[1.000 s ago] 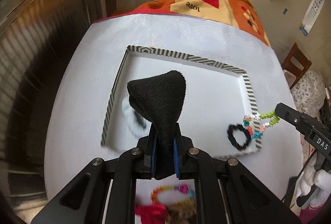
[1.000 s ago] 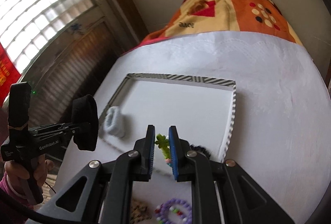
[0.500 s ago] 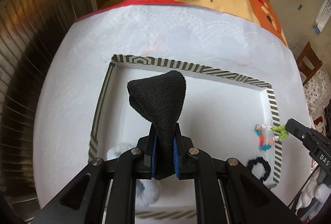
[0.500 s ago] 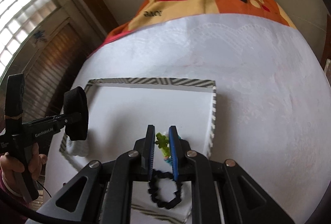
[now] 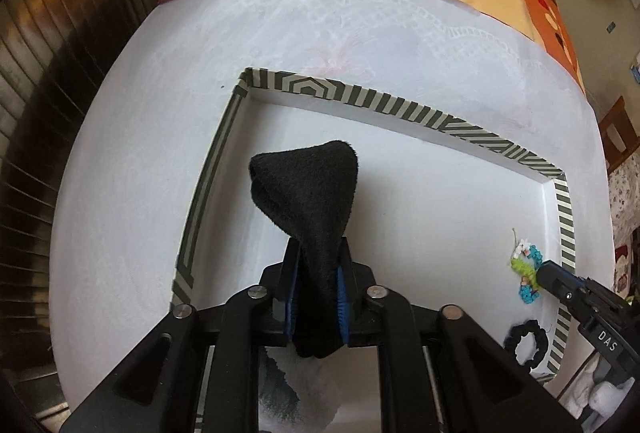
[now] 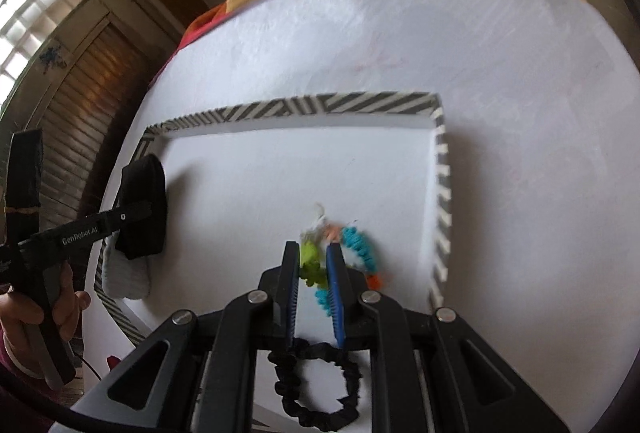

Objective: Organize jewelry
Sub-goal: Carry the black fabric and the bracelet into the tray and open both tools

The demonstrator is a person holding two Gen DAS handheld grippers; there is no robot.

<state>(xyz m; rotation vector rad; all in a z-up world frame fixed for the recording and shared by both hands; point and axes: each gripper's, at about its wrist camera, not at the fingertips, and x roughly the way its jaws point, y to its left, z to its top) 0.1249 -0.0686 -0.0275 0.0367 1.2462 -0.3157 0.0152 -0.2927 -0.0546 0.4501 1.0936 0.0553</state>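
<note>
Pinching a black scrunchie point(image 5: 310, 201), the "GenRobot.AI"-marked left gripper point(image 5: 316, 297) faces the right gripper point(image 6: 313, 273), jaws clamping a beaded bracelet point(image 6: 352, 245).

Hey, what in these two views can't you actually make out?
- White fuzzy item: left wrist view, mostly behind the left gripper and its black cloth.
- Beaded bracelet: right wrist view, motion-blurred, partly behind the right gripper; grip uncertain.
- Black scrunchie: partly under the gripper body.
- Tray: near edge hidden.
</note>
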